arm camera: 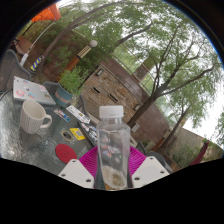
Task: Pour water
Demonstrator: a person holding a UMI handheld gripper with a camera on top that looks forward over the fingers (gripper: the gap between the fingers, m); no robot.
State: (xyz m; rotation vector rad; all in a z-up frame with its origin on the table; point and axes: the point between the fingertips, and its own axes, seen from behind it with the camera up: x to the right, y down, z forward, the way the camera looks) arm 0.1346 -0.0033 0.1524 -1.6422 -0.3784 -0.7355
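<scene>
Clear bottle (113, 150) with a white cap (112, 112) between my pink pads (90, 160). White mug (34, 118) at 9 o'clock, red disc (65, 152) nearer me.

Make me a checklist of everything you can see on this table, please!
Surface: glass table reflecting the trees.
Job's things: clear water bottle with white cap, upright between the fingers; white mug off to the side beyond them.
Clutter: book or box, small items near the mug, too small to name.
Gripper: gripper with pink pads, closed against the bottle's sides.
Cables: nothing seen.
Surroundings: outdoors, trees, wooden fence.
</scene>
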